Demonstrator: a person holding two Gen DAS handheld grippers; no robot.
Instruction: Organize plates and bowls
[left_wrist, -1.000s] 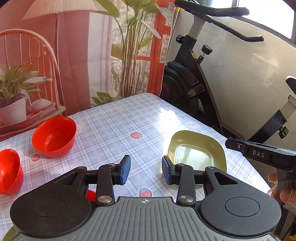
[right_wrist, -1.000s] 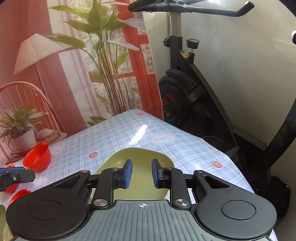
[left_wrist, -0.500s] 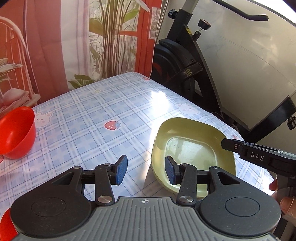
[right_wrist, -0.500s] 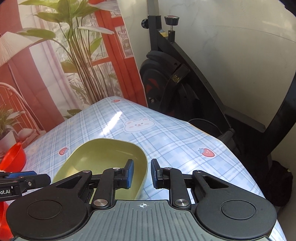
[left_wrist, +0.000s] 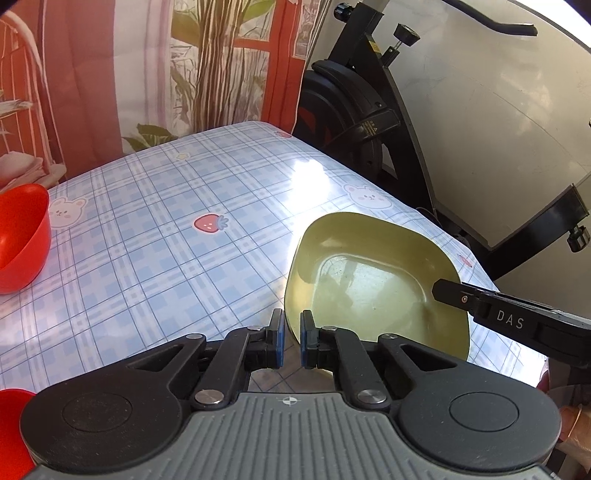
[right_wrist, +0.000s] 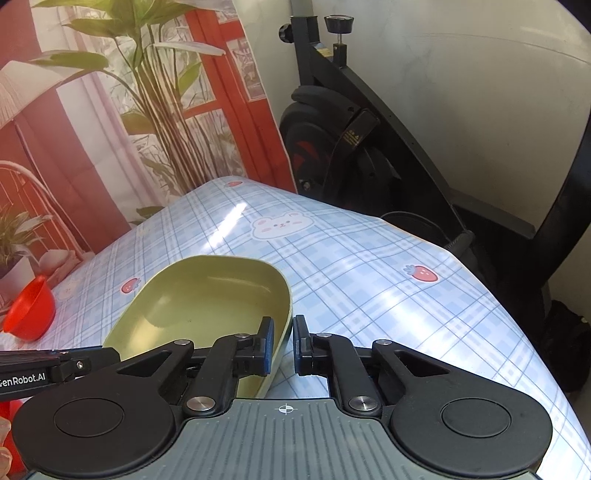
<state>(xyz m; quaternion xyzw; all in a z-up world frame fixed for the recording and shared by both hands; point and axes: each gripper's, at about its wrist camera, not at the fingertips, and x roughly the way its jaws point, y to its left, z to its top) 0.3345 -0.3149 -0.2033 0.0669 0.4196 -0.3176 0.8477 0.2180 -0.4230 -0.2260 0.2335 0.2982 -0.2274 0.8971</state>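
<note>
Both grippers closed on the green plate's rim

The bench (left_wrist: 155, 266) carries the plate (left_wrist: 369, 280) near its right edge, a red bowl (left_wrist: 20, 240) far left. The left gripper (left_wrist: 289, 341) and right gripper (right_wrist: 281, 345) have just closed their fingers on opposite rims, apparently pinching.

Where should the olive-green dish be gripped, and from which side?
The upturned rim on a near edge, approached slanting down from above: one pad inside the wall, one outside. The olive-green dish is shallow and lies flat on the tablecloth, so likely only that thin raised wall gives pads a bite.
</note>
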